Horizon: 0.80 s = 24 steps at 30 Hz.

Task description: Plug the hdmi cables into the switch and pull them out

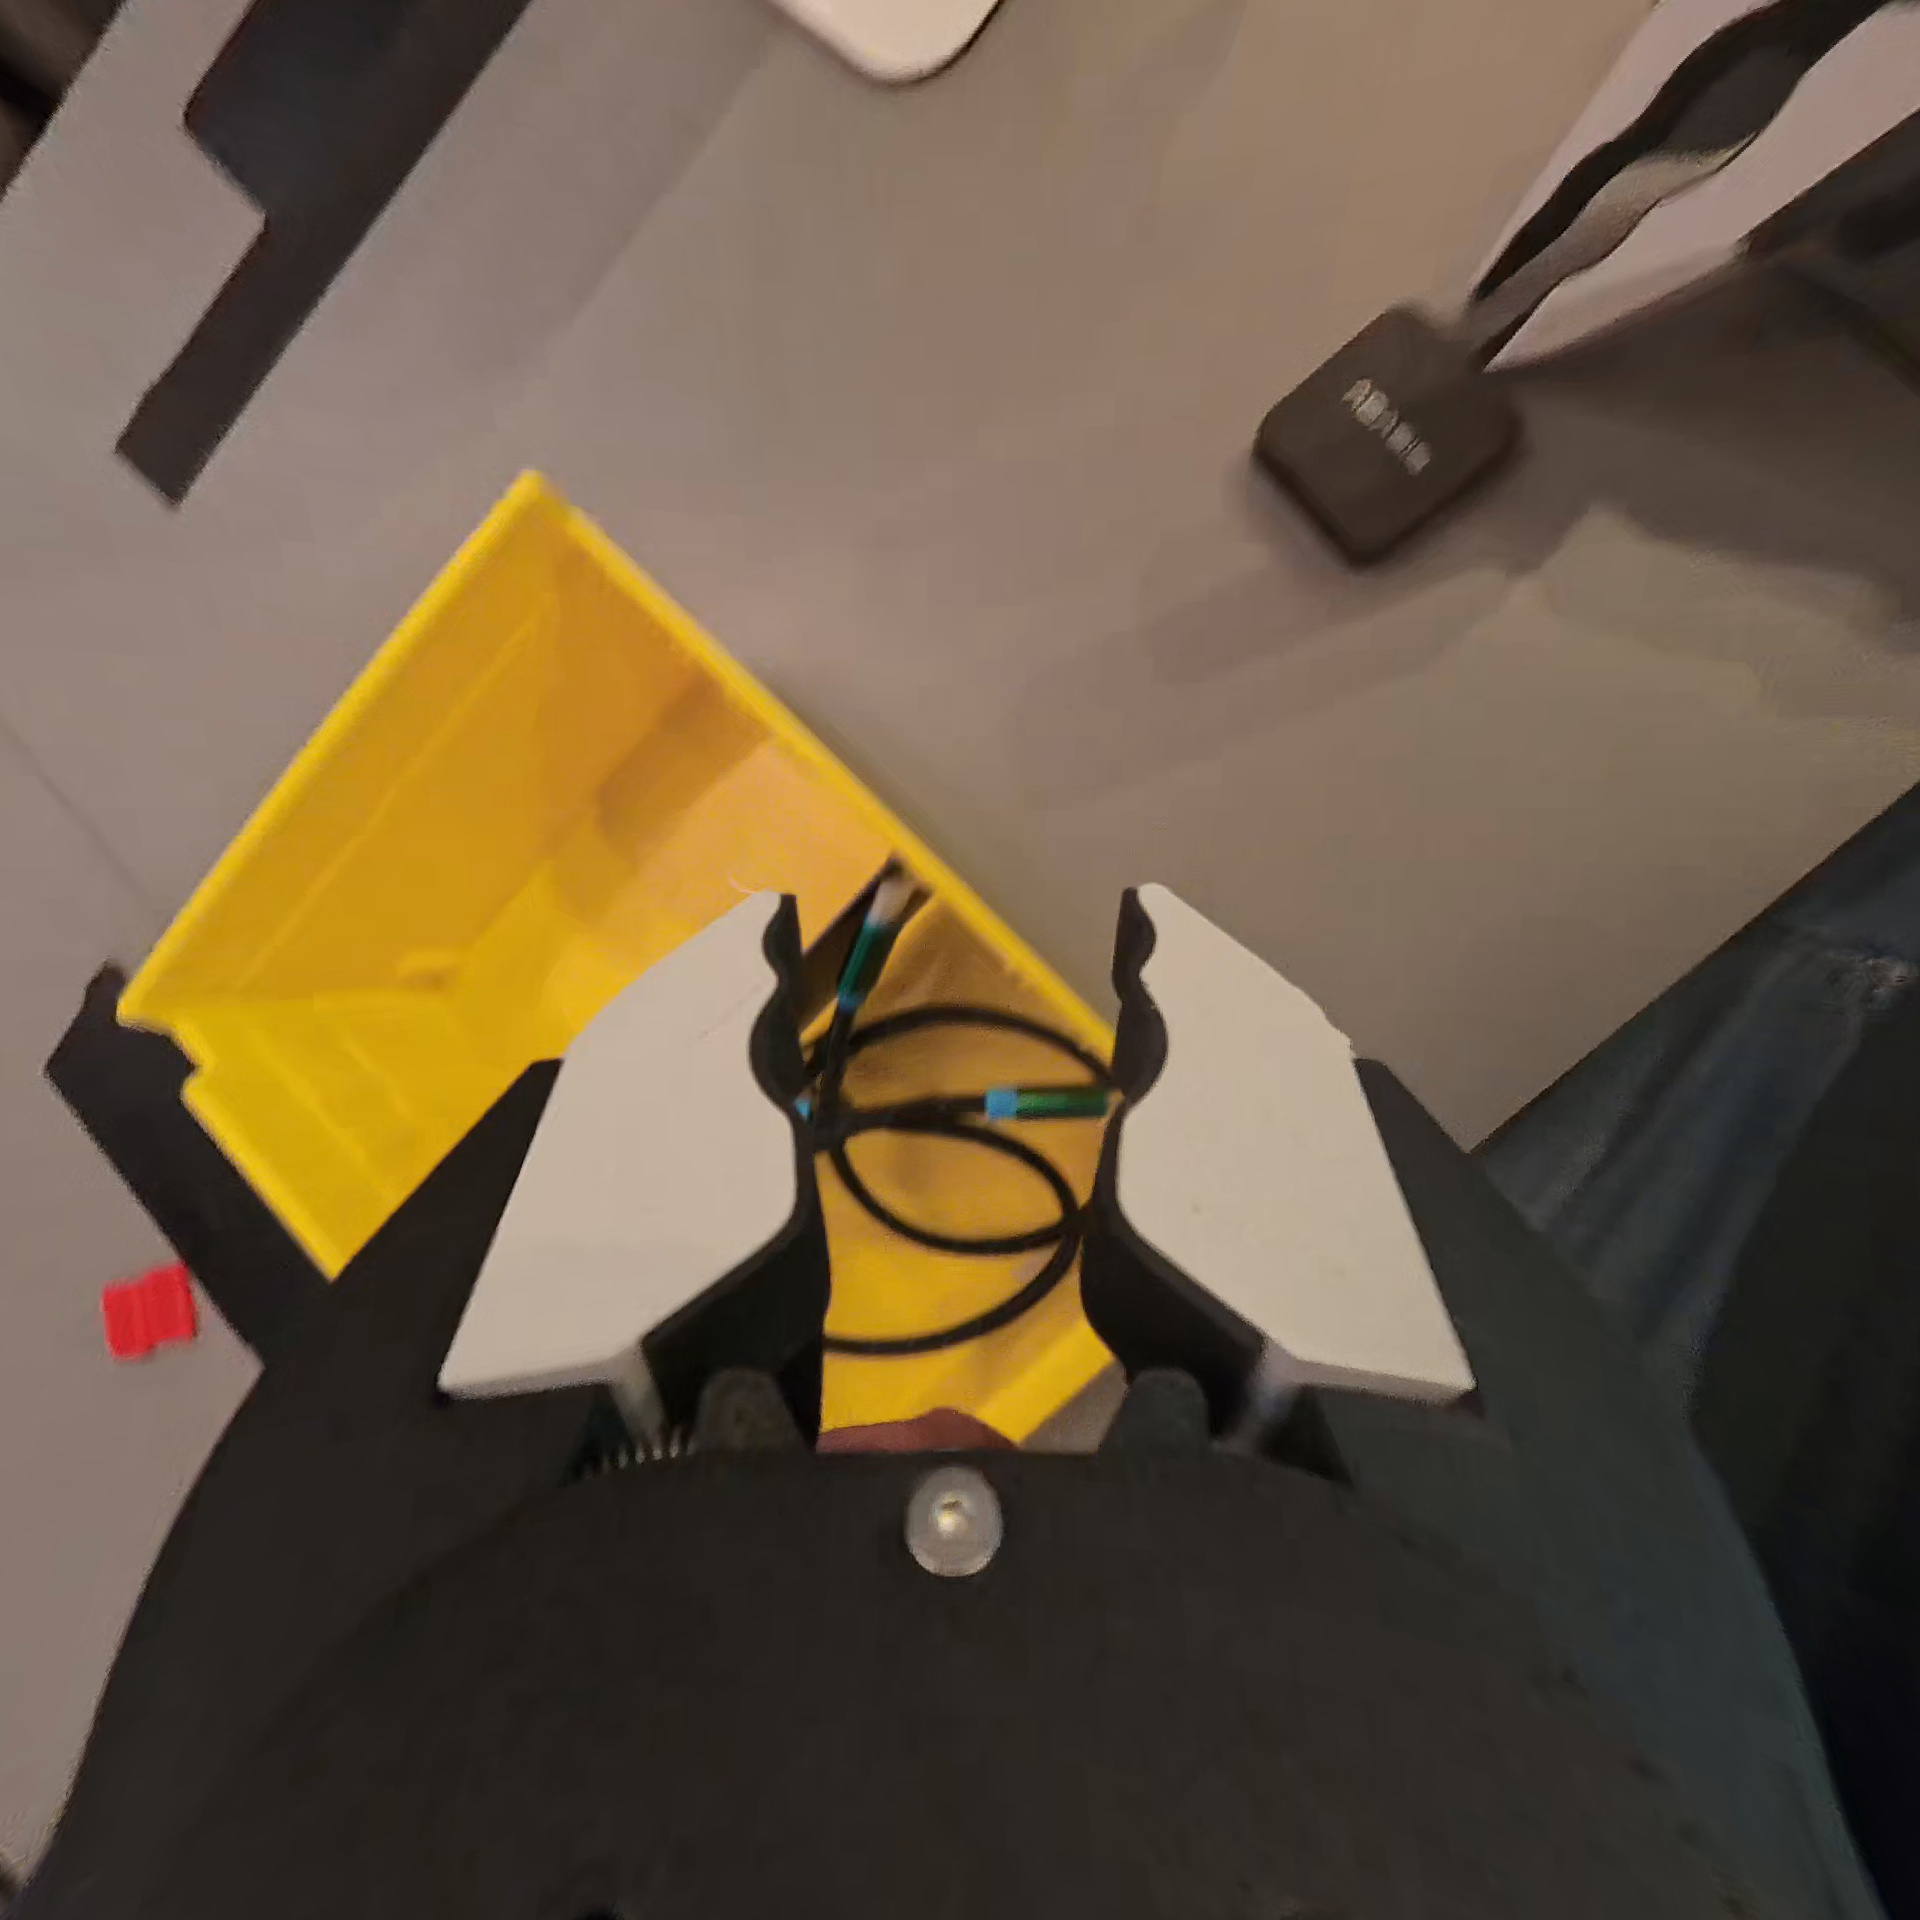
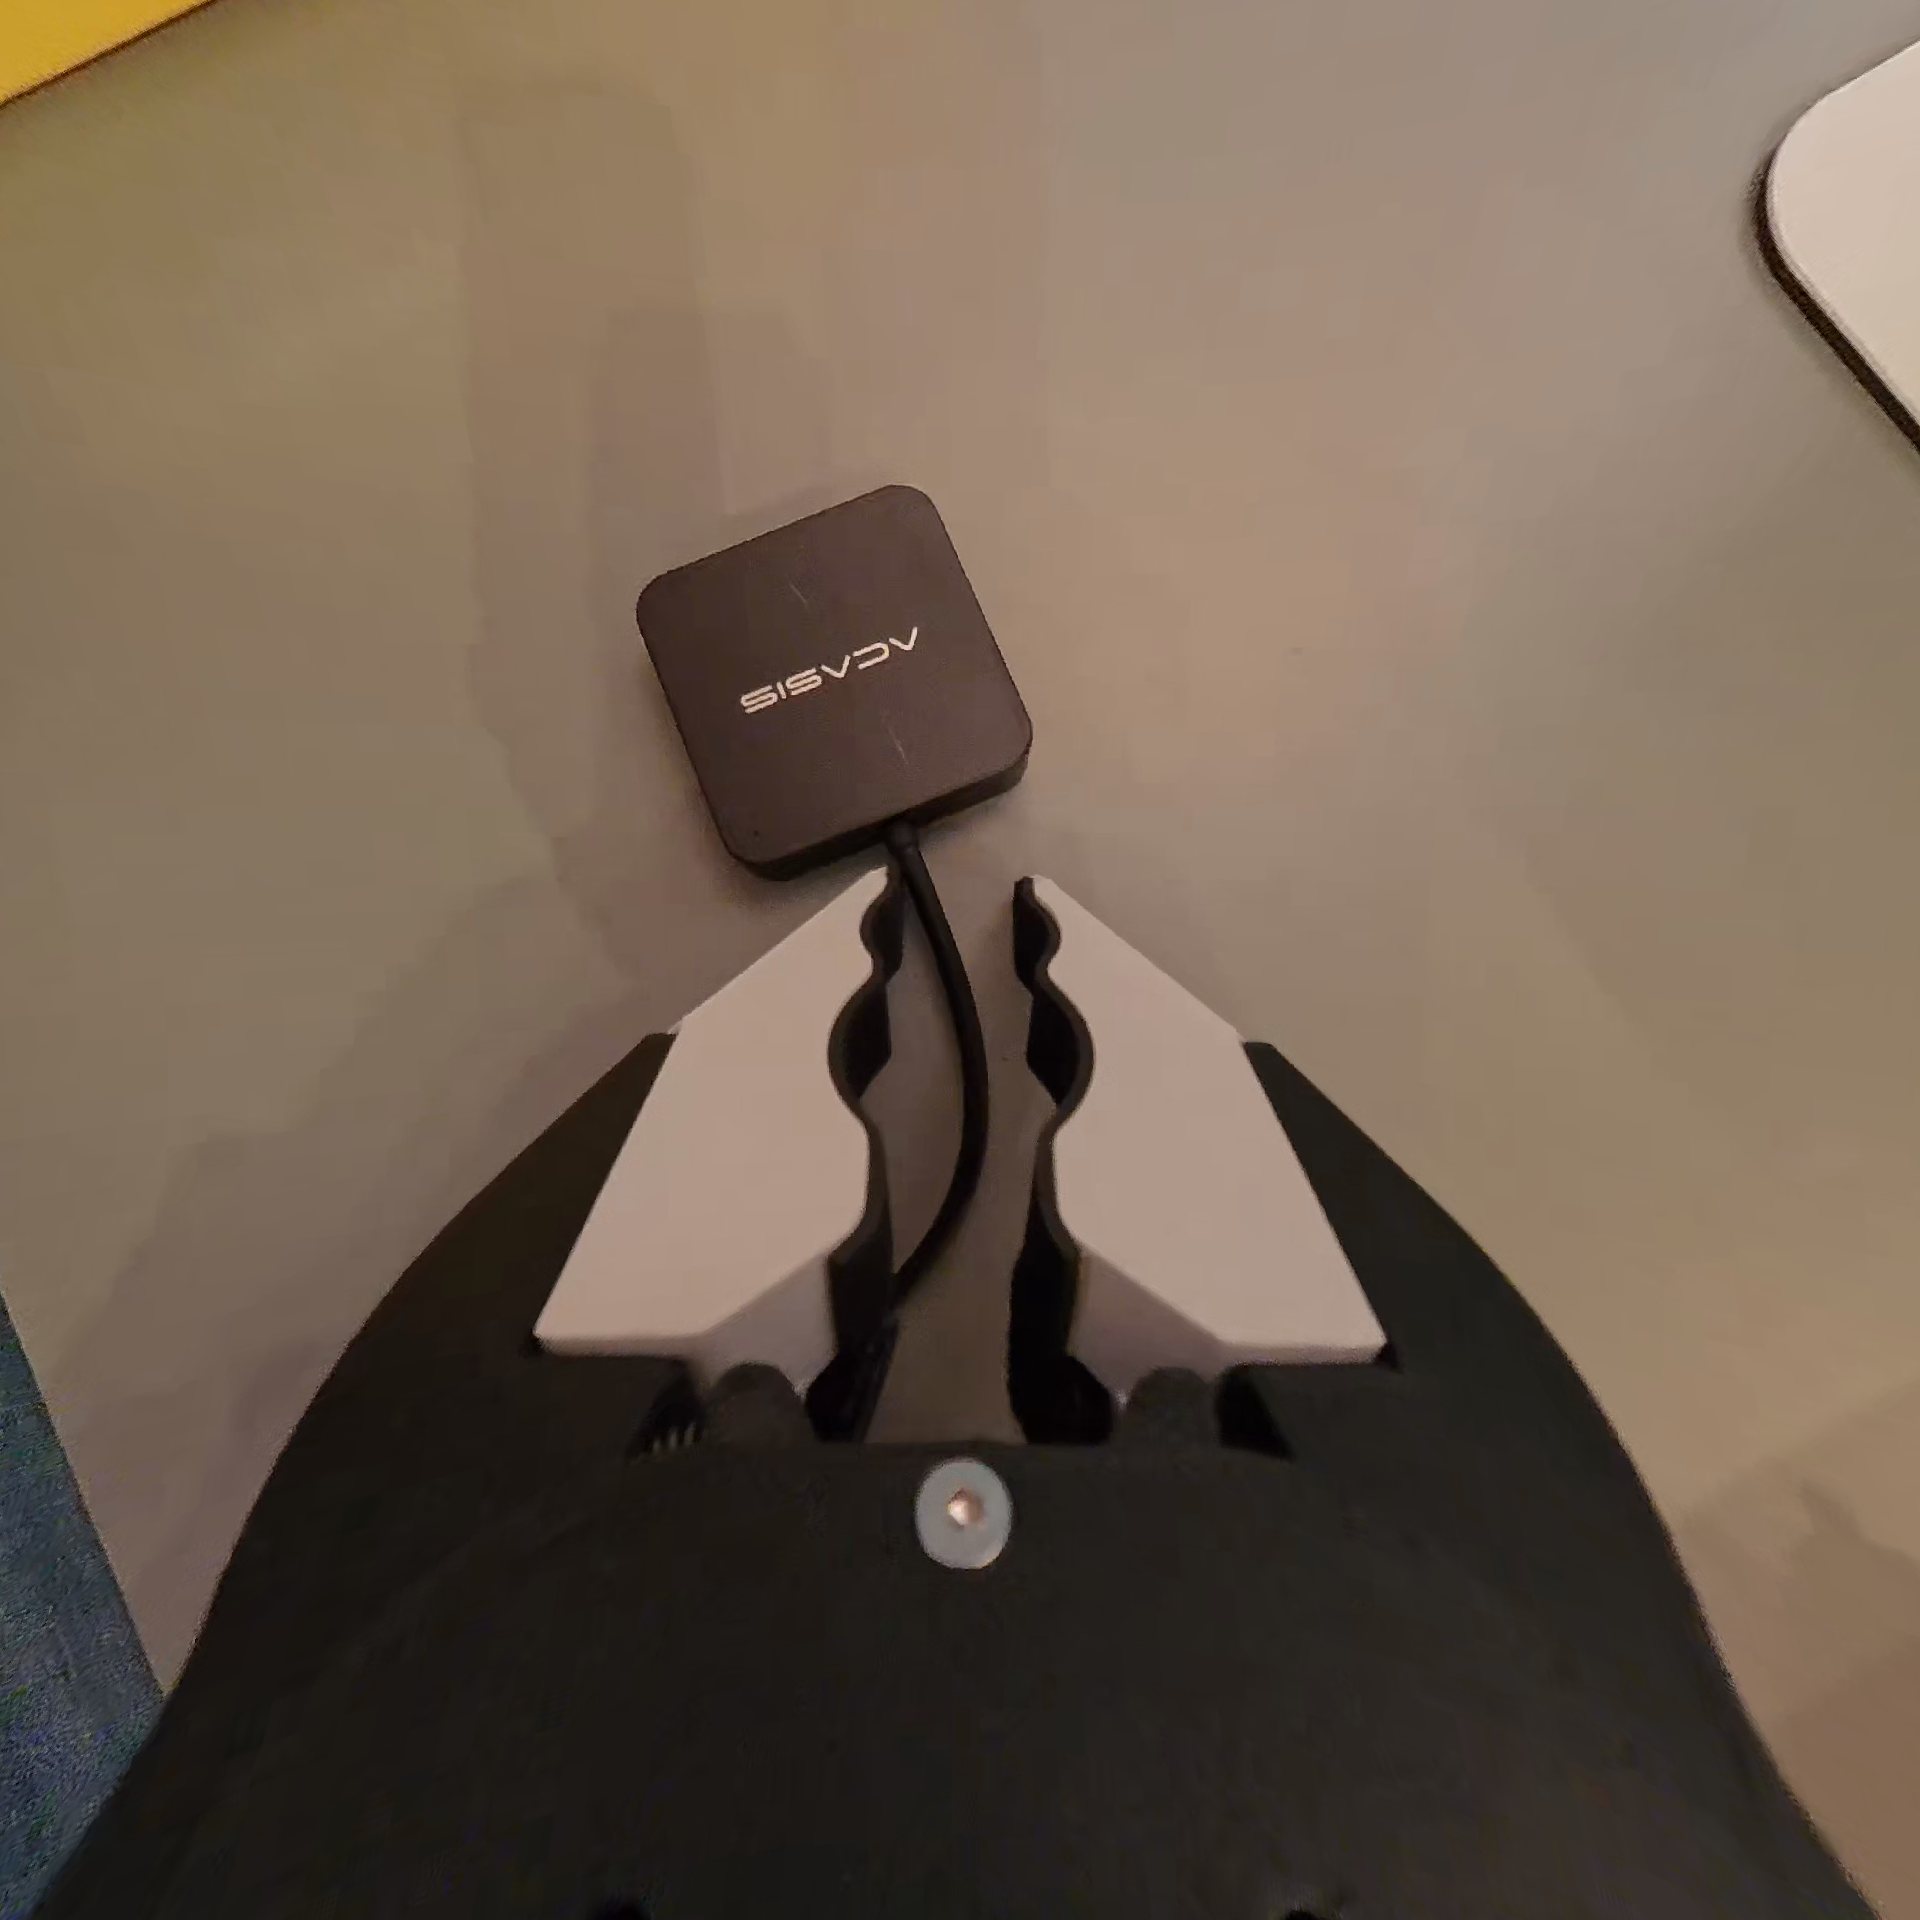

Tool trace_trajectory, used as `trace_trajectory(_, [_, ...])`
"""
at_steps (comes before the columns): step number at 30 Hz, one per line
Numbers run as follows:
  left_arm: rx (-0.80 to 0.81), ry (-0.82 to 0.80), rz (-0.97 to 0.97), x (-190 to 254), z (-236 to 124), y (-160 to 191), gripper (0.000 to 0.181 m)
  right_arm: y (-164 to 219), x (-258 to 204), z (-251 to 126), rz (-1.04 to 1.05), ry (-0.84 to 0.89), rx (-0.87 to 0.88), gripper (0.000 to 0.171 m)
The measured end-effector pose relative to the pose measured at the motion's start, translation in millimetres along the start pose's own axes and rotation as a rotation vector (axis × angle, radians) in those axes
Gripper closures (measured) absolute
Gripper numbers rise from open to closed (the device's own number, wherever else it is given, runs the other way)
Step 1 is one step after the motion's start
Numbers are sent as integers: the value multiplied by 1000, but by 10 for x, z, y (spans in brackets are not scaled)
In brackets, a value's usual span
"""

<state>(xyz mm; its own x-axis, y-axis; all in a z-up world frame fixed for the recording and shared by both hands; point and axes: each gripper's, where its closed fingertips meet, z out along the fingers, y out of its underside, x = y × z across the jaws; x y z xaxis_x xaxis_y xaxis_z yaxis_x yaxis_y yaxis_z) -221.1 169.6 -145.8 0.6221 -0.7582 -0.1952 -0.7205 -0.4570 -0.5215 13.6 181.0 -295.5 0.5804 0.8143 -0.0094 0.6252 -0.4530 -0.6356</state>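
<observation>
Looking through the left wrist view, I see my left gripper (image 1: 956,935) above a yellow bin (image 1: 436,831) that stands on the grey surface (image 1: 1039,416). Its fingers (image 1: 665,1122) are wide apart and hold nothing. Inside the bin, between the fingers as I see it, lies a coiled black cable (image 1: 956,1195) with green plugs that have blue collars; one plug (image 1: 1049,1103) lies flat near the right finger, another (image 1: 868,951) points up toward the far wall of the bin. The picture is somewhat blurred, so I cannot tell the kind of plug. A small red piece (image 1: 148,1311) lies on the surface to the left of the bin. Farther to the right I see the black square switch (image 1: 1382,436) and the other gripper just behind it.

In the right wrist view, my right gripper (image 2: 956,894) is just in front of the switch (image 2: 831,675), which lies flat on the surface (image 2: 1351,623). The fingers (image 2: 1132,1143) are a little apart. The switch's own black lead (image 2: 961,1018) runs from its near edge back through the gap between them, and I cannot tell if it touches the left finger. No other cable is plugged into the sides I can see. A white pad with a dark edge (image 2: 1849,260) lies at the far right
</observation>
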Motion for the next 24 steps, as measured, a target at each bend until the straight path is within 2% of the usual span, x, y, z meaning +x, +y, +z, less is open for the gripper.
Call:
trace_trajectory(6, [-114,-64,33,-171,101,674,121,-27,24,-28,-34,47,-6,151])
trace_trajectory(11, [-171,-91,158,-225,278,930,132,-50,-28,-15,-53,48,-6,150])
trace_trajectory(16, [-177,-161,329,-274,432,999,151,-57,-65,8,-74,49,-13,149])
trace_trajectory(18, [-163,-203,365,-321,454,982,164,-53,-73,18,-76,47,-15,149])
trace_trajectory(24, [-94,-270,408,-376,426,961,171,-74,-58,-13,-77,50,1,149])
